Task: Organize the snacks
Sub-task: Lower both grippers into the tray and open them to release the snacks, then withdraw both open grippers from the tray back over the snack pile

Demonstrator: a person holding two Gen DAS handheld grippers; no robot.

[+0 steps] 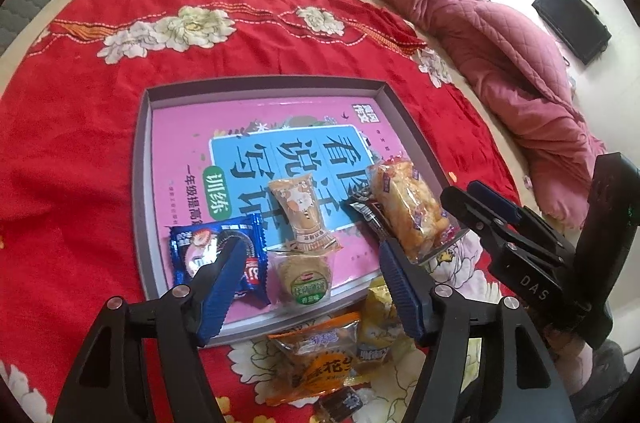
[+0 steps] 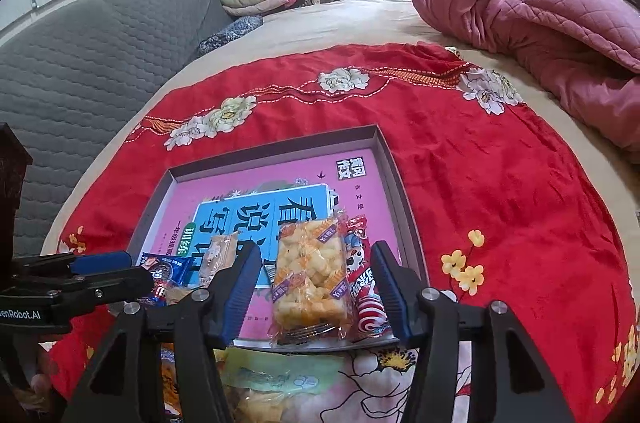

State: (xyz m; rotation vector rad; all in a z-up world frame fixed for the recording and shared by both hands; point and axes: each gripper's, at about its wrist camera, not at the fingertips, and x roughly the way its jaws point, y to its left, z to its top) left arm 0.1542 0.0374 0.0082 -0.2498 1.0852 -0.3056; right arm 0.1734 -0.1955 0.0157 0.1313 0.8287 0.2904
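My left gripper (image 1: 308,259) is spread over the green biscuit pack (image 1: 306,281) — my right gripper (image 2: 316,283) gapes around the puffed-rice pack (image 2: 308,283), pads clear.

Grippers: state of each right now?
Left gripper: open, holding nothing, above the round biscuit pack.
Right gripper: open, straddling the yellow puff snack pack, not gripping.

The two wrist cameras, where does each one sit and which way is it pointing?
Left wrist view: rides on the left hand-held gripper, looking forward and down over the grey tray on the red cloth; its own blue fingers show, open above a round biscuit pack, with the right hand-held gripper at the right edge.
Right wrist view: rides on the right hand-held gripper, its open fingers flanking the puffed-rice snack; the left one is at the left edge.
Shared: tray, pink book, rice snack, pink quilt.
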